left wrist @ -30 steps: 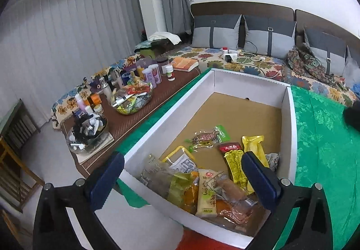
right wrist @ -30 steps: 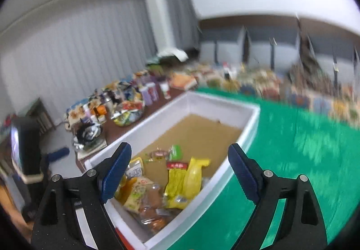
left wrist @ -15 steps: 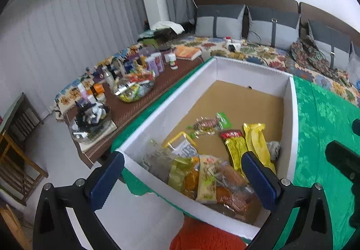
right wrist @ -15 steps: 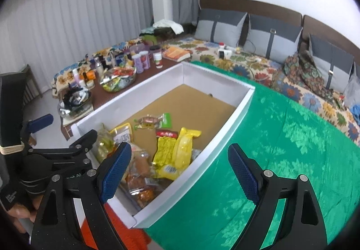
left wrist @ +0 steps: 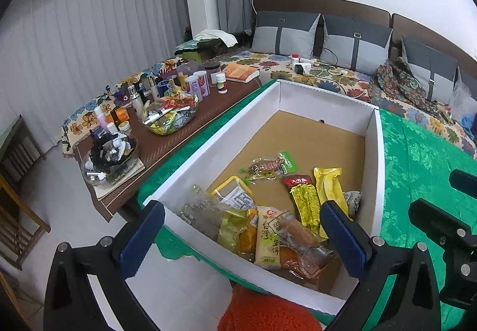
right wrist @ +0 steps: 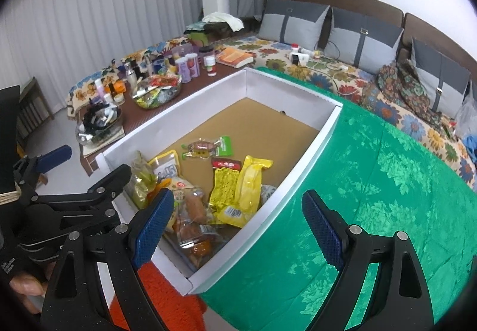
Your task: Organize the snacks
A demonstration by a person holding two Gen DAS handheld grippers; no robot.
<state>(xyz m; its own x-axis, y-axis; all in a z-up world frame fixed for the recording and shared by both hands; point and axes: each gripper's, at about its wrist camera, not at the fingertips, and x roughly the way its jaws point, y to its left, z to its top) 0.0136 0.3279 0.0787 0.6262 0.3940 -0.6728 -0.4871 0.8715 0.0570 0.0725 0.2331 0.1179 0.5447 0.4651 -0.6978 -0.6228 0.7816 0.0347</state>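
1. Snacks in crinkled plastic packets (left wrist: pixel 268 229) lie heaped at the near end of a white-walled cardboard box with a brown floor (left wrist: pixel 376 152), which sits on a bench under a green patterned cloth (left wrist: pixel 417 158).
2. A yellow packet (right wrist: pixel 249 185) and a yellow-green packet with a red top (right wrist: pixel 223 182) lie side by side, touching; a clear packet with a green end (right wrist: pixel 208 147) lies apart, nearer the box's middle.
3. My left fingers (left wrist: pixel 238 238) are spread wide and hold nothing, hovering over the near wall of the box.
4. My right fingers (right wrist: pixel 238 226) are likewise wide open and empty, above the box's right wall and the cloth.
5. To the left, a low brown table (left wrist: pixel 179 137) carries bottles, jars and two clear bowls of small items (left wrist: pixel 170 115).
6. Behind, a floral-covered sofa (left wrist: pixel 313 74) holds grey cushions.
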